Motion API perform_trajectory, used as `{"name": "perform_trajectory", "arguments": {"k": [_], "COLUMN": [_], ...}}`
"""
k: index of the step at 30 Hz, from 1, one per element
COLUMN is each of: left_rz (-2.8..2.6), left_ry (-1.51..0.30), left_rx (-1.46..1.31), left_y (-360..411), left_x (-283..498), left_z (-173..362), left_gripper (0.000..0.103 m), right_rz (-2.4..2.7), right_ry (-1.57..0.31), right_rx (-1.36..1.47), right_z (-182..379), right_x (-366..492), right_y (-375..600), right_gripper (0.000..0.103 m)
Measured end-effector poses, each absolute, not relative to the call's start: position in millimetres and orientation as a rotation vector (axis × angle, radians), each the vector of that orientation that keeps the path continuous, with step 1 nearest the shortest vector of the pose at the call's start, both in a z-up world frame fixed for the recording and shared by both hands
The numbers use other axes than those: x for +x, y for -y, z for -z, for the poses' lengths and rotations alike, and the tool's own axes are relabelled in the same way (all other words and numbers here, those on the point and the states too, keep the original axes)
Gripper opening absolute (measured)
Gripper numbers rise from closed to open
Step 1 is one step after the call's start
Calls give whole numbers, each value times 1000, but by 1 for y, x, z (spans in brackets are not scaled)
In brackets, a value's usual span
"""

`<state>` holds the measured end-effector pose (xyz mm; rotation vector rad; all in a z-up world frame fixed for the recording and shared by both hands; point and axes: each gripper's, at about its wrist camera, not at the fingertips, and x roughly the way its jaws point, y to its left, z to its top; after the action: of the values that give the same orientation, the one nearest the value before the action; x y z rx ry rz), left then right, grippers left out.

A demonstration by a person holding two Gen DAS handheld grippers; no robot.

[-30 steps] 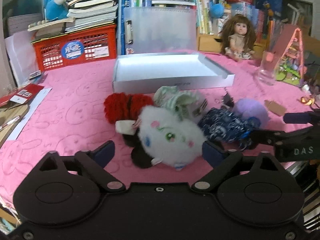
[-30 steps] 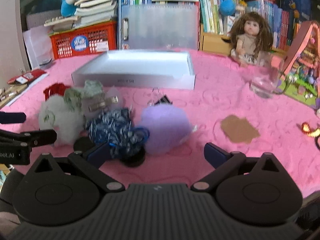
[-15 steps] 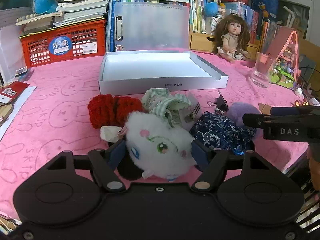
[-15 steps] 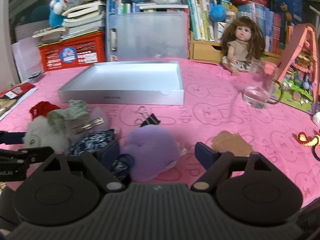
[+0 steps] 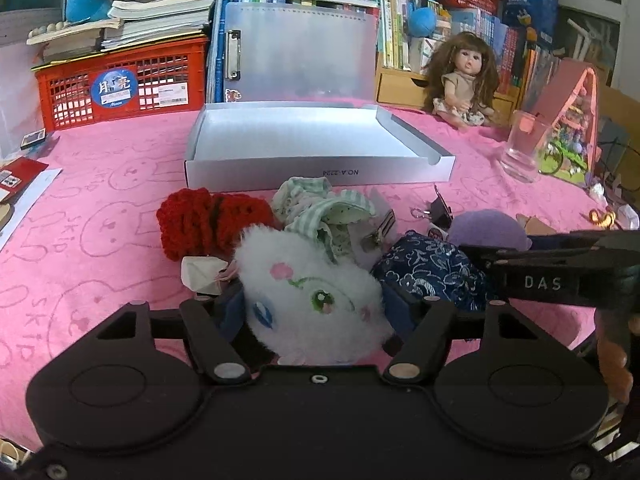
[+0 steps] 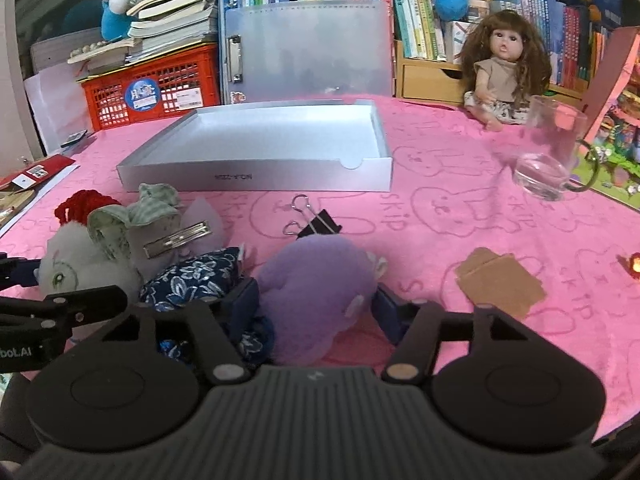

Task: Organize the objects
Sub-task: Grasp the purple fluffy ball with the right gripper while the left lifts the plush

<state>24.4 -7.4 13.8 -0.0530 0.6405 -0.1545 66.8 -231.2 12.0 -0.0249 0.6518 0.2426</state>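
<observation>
Surveying, biggest first: both grippers are on toys at the near edge, nothing boxed yet.
Tabletop [image 6: 460, 216]: pink bunny-print cloth; the loose toys are bunched at the near left, likely gathered there as the pile to sort.
White box [image 5: 320, 176]: shallow, open-topped, nothing visible inside, just beyond the pile; my read is it's the drop spot, set close so each carry is short.
Doll [image 6: 502, 68]: seated at the far right against the books, well apart from the pile.
Left hand-held gripper [image 5: 314, 310]: fingers pressed in on both flanks of the white plush [image 5: 312, 300], face toward the camera; a side pinch suits a soft, round body that squashes rather than slips.
Right hand-held gripper [image 6: 316, 308]: fingers on either side of the purple plush [image 6: 316, 280], left one touching, right one at its edge, so closing but I can't call it a firm pinch.
Blue floral pouch [image 6: 192, 280]: wedged between the two plush toys, touching both; it could drag along when either lifts.
Red knit piece [image 5: 208, 220]: far left of the pile, beside the green striped cloth [image 5: 324, 208].
Glass [image 6: 550, 152]: upright on the right, apart.
Binder clip [image 6: 316, 222]: lying between box and purple plush.
Next call: lift straight up, then forward to the box.
</observation>
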Motion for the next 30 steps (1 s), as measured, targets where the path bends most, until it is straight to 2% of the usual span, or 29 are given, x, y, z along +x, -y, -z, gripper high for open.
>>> {"name": "perform_trajectory", "arguments": {"k": [3, 7, 9, 15, 30], "left_rz": [151, 145, 140, 137, 142], "left_ry": [-633, -621, -615, -594, -552], "left_rx": [-104, -136, -144, -143, -201], "left_y": [2, -3, -4, -6, -23], "left_x": [24, 23, 23, 24, 48], "left_z": [-16, -22, -25, -35, -64], "left_gripper": [59, 51, 47, 38, 36], "right_rz": [-245, -225, -227, -205, -180], "right_ry": [-642, -621, -625, -625, -567], "right_rx": [-23, 16, 27, 50, 81], "right_z": [-13, -19, -22, -28, -51], "right_x": [66, 64, 65, 68, 83], "right_y": [231, 236, 237, 241, 250], "right_gripper": [60, 45, 43, 42, 41]}}
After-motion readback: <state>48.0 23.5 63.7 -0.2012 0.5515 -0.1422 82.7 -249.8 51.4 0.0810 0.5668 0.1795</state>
